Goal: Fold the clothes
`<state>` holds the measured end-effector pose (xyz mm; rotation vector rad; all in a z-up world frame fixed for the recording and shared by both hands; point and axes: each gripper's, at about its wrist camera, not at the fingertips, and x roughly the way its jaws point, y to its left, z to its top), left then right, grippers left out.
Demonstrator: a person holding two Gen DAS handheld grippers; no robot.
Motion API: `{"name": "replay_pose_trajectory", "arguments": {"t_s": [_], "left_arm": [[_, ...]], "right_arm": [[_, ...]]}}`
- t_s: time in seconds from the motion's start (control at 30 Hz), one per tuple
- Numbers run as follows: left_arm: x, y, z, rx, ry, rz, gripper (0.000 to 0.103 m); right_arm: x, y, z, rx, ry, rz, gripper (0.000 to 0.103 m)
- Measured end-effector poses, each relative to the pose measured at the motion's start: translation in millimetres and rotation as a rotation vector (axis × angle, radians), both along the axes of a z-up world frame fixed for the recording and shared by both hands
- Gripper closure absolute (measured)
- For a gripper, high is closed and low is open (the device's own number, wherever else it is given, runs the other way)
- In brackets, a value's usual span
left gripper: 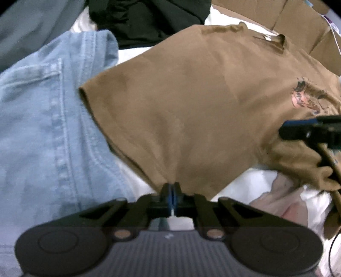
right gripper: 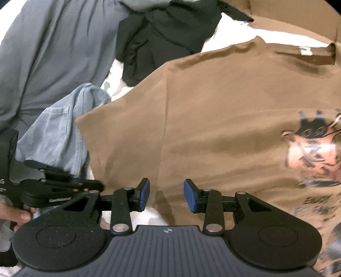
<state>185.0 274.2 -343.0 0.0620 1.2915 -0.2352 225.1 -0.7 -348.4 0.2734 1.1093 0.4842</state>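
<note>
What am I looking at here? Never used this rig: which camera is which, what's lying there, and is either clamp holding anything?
No robot arm: a person holds a two-finger clamp in each hand, each with a camera looking along its fingers. In the left view, the left gripper is shut on the near edge of the brown T-shirt. In the right view, the right gripper stands open over the same shirt, gripping nothing. Beside it lie a light blue denim shirt, black clothing and a grey garment.
</note>
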Motion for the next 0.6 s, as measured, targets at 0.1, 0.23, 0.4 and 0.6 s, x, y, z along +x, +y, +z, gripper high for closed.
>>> {"name": "replay_pose_trajectory", "arguments": {"t_s": [0.1, 0.23, 0.4, 0.6], "left_arm": [[-2, 3, 14, -0.012, -0.021, 0.008, 0.097], [6, 0, 32, -0.038, -0.068, 0.007, 0.094], [31, -18, 44, -0.075, -0.143, -0.005, 0.090], [74, -63, 31, -0.082, -0.198, -0.025, 0.089]], "right_arm": [[0, -21, 3, -0.037, -0.005, -0.016, 0.062], [0, -50, 3, -0.075, 0.005, -0.055, 0.062], [-1, -79, 5, -0.119, -0.010, -0.100, 0.062], [0, -102, 0, -0.175, 0.005, -0.140, 0.062]]}}
